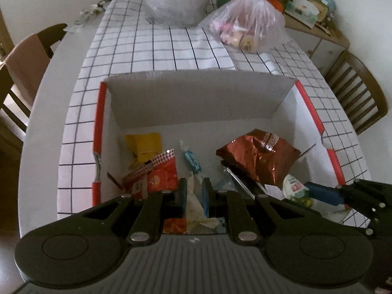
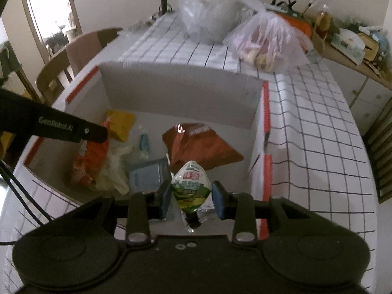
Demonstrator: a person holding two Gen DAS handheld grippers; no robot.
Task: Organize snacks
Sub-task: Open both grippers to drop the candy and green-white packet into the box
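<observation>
Left wrist view: left gripper (image 1: pixel 196 188) is pinching a crinkly pale wrapper (image 1: pixel 196 210) low center over the white cardboard box (image 1: pixel 196 98) (snacks inside), and right wrist view: right gripper (image 2: pixel 192 196) is clamped on a green-and-white pouch (image 2: pixel 191 186) at lower center.

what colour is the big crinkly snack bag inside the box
A shiny copper-brown foil bag, with a small red and white label near its top. The left wrist view shows it best.
</observation>
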